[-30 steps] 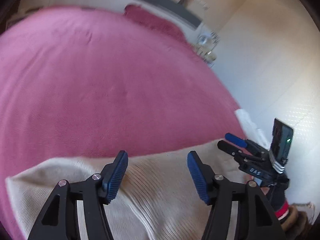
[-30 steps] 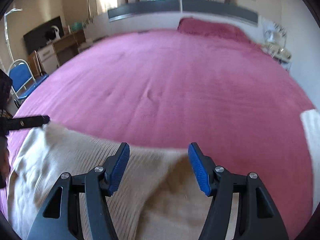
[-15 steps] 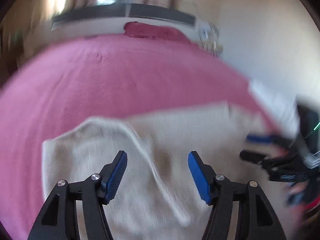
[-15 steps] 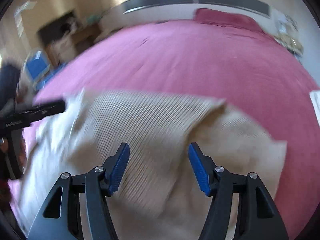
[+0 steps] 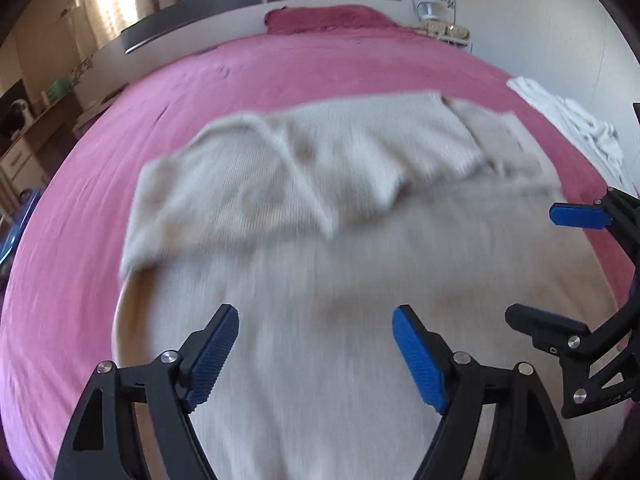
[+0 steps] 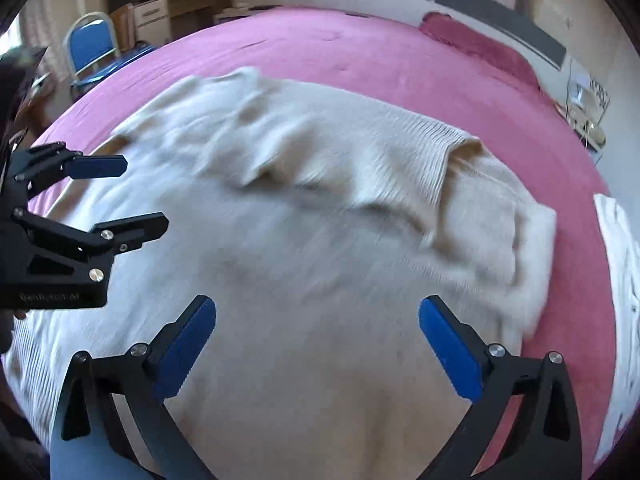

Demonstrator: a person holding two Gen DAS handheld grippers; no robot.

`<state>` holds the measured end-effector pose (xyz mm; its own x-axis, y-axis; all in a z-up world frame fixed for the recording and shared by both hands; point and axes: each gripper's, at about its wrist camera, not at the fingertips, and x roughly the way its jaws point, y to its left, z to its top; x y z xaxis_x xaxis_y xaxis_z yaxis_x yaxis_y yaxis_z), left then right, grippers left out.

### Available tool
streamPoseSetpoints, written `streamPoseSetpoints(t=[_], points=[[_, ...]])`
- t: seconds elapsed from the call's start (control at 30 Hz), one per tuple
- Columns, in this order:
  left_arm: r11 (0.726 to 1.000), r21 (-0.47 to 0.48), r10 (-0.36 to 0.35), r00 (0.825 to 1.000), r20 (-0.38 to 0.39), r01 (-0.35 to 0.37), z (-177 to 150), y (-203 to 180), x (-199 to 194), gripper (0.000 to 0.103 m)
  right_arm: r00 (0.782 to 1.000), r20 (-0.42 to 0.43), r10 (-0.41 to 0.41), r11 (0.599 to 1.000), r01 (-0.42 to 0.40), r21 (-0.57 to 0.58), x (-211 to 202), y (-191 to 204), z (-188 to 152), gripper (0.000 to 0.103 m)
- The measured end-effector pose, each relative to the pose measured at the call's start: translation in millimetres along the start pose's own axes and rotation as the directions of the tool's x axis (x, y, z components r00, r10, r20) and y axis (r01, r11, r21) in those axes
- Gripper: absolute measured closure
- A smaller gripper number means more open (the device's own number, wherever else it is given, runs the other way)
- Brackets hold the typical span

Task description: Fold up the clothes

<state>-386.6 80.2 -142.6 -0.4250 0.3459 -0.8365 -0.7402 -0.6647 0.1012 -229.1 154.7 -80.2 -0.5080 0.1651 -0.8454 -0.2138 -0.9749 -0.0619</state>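
The cream knit sweater (image 5: 360,280) is lying spread across the pink bed (image 5: 80,260), its far portion doubled over itself in a rumpled band (fabric motion-blurred in both views, so the fold edges are not sharp). A white garment (image 5: 576,124) is sitting at the bed's right edge, apart from the sweater.

The left gripper (image 5: 316,352) is hovering above the near part of the sweater, fingers wide apart, nothing between them. The right gripper (image 6: 318,344) is doing likewise, fingers spread and empty.

Judged step: between folds, with one fold apparently laid and neither gripper holding cloth. The next move is likely calling for each gripper to descend to a near edge or corner, close on a single layer, and carry it over evenly. Risk: pinching both layers at once.
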Motion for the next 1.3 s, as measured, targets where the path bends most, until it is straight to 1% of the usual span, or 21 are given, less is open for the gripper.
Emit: streamPoseSetpoints(t=[0.07, 0.1, 0.13, 0.2, 0.27, 0.33, 0.37, 0.47, 0.5, 0.63, 0.73, 0.77, 0.83, 0.87, 0.93, 1.0, 1.07, 1.1, 1.17, 1.23, 1.3], points=[[0.999, 0.005, 0.032, 0.999, -0.04, -0.031, -22.9, -0.2, -3.3, 0.017, 0.999, -0.044, -0.003, 1.0, 0.002, -0.006, -1.4, 10.7, -26.2, 0.0], [1.0, 0.001, 0.03, 0.996, -0.08, -0.03, -33.7, 2.4, 3.6, 0.015, 0.996, -0.085, -0.017, 1.0, 0.017, 0.001, 5.3, 11.4, -38.5, 0.0], [1.0, -0.006, 0.027, 0.993, -0.112, -0.028, -44.2, 4.8, 9.4, 0.014, 0.996, -0.093, -0.012, 1.0, 0.014, 0.019, 6.9, 8.8, -48.3, 0.0], [0.999, -0.027, 0.015, 0.994, -0.104, -0.018, -57.1, 8.8, 2.9, 0.013, 0.997, -0.07, 0.013, 0.998, -0.008, 0.069, -0.9, -2.0, -62.9, 0.0], [0.999, -0.037, 0.013, 0.995, -0.098, -0.017, -66.3, 13.2, -9.3, 0.009, 0.996, -0.093, 0.011, 0.994, -0.001, 0.106, -16.1, -12.6, -73.5, 0.0], [0.999, -0.033, 0.027, 0.996, -0.085, -0.03, -76.4, 14.6, -21.6, 0.001, 0.995, -0.102, 0.01, 0.994, 0.001, 0.106, -29.2, -13.3, -80.4, 0.0], [0.999, -0.029, 0.036, 0.996, -0.085, -0.039, -83.7, 13.6, -23.8, 0.0, 0.995, -0.104, 0.008, 0.995, 0.003, 0.101, -35.6, -12.6, -83.8, 0.0], [0.998, -0.07, -0.003, 0.992, -0.123, -0.006, -107.9, 14.0, -12.1, 0.0, 0.987, -0.158, 0.037, 0.996, -0.023, 0.089, -35.8, -9.1, -104.2, 0.0], [0.996, -0.092, -0.02, 0.996, -0.092, 0.012, -113.4, 18.4, -16.9, 0.0, 0.987, -0.154, 0.044, 0.995, -0.03, 0.094, -36.5, -11.9, -111.2, 0.0], [0.994, -0.083, -0.076, 0.988, -0.131, 0.065, -130.8, 30.1, -36.5, 0.0, 0.977, -0.192, 0.09, 0.991, -0.07, 0.113, -51.2, -29.3, -130.6, 0.0], [0.978, -0.156, -0.159, 0.981, -0.115, 0.141, -153.7, 53.6, -65.9, 0.0, 0.967, -0.178, 0.181, 0.969, -0.145, 0.199, -79.9, -56.2, -150.6, 0.0], [0.969, -0.185, -0.184, 0.978, -0.101, 0.163, -162.0, 62.6, -76.4, 0.0, 0.965, -0.147, 0.218, 0.952, -0.177, 0.248, -90.6, -67.3, -157.9, 0.0], [0.943, -0.267, -0.226, 0.971, -0.073, 0.199, -182.6, 84.9, -93.1, 0.0, 0.946, -0.036, 0.323, 0.875, -0.284, 0.393, -113.8, -100.5, -182.3, 0.0], [0.92, -0.324, -0.255, 0.965, -0.062, 0.222, -194.9, 98.1, -97.7, 0.0, 0.936, 0.008, 0.352, 0.837, -0.319, 0.445, -120.2, -113.5, -193.4, 0.0], [0.87, -0.418, -0.306, 0.951, -0.038, 0.263, -227.0, 114.7, -114.2, 0.0, 0.904, 0.11, 0.413, 0.723, -0.399, 0.564, -125.9, -144.1, -223.6, 0.0], [0.774, -0.529, -0.387, 0.921, 0.039, 0.347, -255.4, 134.7, -113.4, 0.0, 0.875, 0.18, 0.45, 0.614, -0.45, 0.649, -125.1, -163.5, -254.2, 0.0], [0.673, -0.606, -0.446, 0.886, 0.126, 0.425, -270.8, 150.5, -112.8, 0.0, 0.85, 0.248, 0.466, 0.534, -0.493, 0.686, -121.9, -170.9, -276.0, 0.0], [0.645, -0.625, -0.457, 0.878, 0.146, 0.44, -270.9, 153.4, -111.5, 0.0, 0.836, 0.289, 0.466, 0.503, -0.519, 0.691, -120.6, -167.4, -285.6, 0.0], [0.632, -0.638, -0.449, 0.879, 0.163, 0.44, -270.1, 157.3, -113.9, 0.0, 0.818, 0.344, 0.461, 0.469, -0.554, 0.688, -116.7, -166.7, -290.1, 0.0], [0.64, -0.635, -0.446, 0.882, 0.152, 0.433, -266.1, 157.2, -114.4, 0.0, 0.808, 0.368, 0.46, 0.442, -0.567, 0.695, -109.8, -167.9, -289.4, 0.0], [0.652, -0.626, -0.446, 0.884, 0.138, 0.427, -258.7, 157.3, -109.0, 0.0, 0.808, 0.365, 0.463, 0.445, -0.568, 0.693, -107.8, -165.0, -287.1, 0.0]])
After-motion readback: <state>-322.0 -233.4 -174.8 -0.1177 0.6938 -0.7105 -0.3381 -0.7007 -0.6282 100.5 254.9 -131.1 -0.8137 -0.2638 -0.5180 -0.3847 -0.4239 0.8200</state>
